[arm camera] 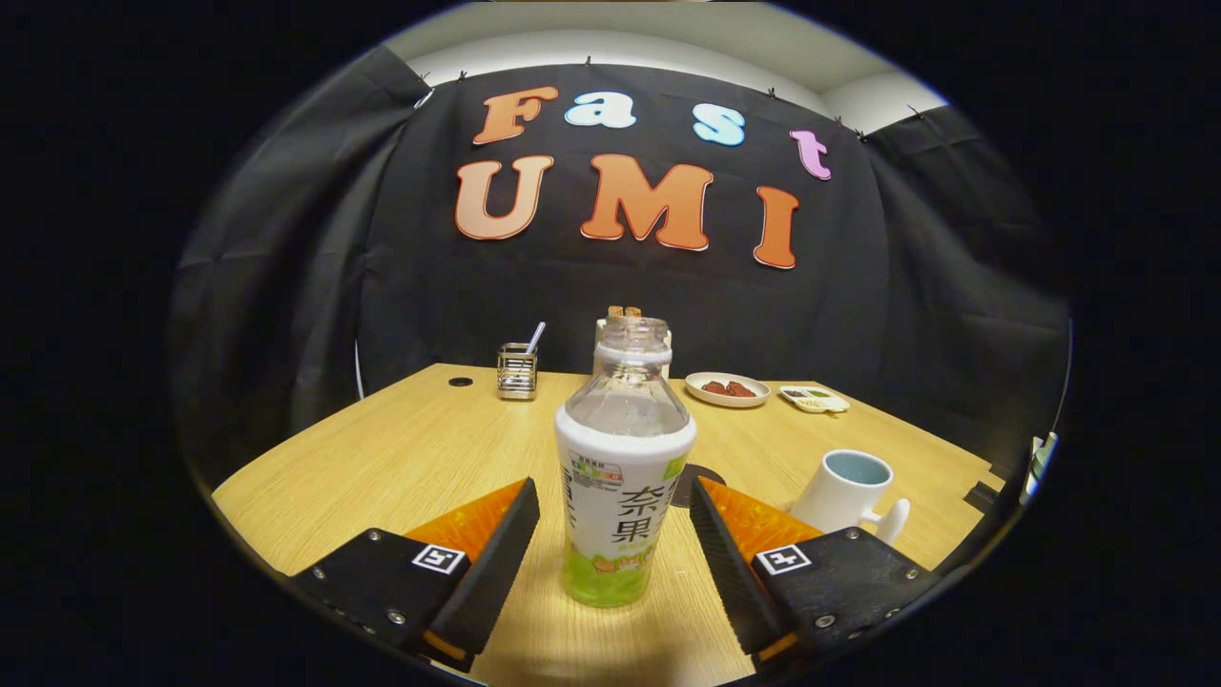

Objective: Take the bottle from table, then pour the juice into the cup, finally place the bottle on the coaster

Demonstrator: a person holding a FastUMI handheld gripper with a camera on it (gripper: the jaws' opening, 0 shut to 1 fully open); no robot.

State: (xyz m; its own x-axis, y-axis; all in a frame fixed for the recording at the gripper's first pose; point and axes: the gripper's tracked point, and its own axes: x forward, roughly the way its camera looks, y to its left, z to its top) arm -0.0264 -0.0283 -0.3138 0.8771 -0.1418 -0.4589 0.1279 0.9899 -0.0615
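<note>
A clear plastic bottle (pixel 621 477) with a white label and no cap stands upright on the wooden table (pixel 401 458), a little green liquid at its bottom. It stands between my fingers, and my gripper (pixel 615 520) is open, with a gap on each side of the bottle. A dark round coaster (pixel 703 483) lies just behind the bottle, partly hidden by it and by the right finger. A white cup (pixel 847 492) with a handle stands beyond the right finger.
At the table's far side stand a small metal holder with a spoon (pixel 517 370), a plate with reddish food (pixel 728 389), a small white dish (pixel 813 399) and a box behind the bottle's neck. A dark hole (pixel 460 382) marks the far left of the tabletop.
</note>
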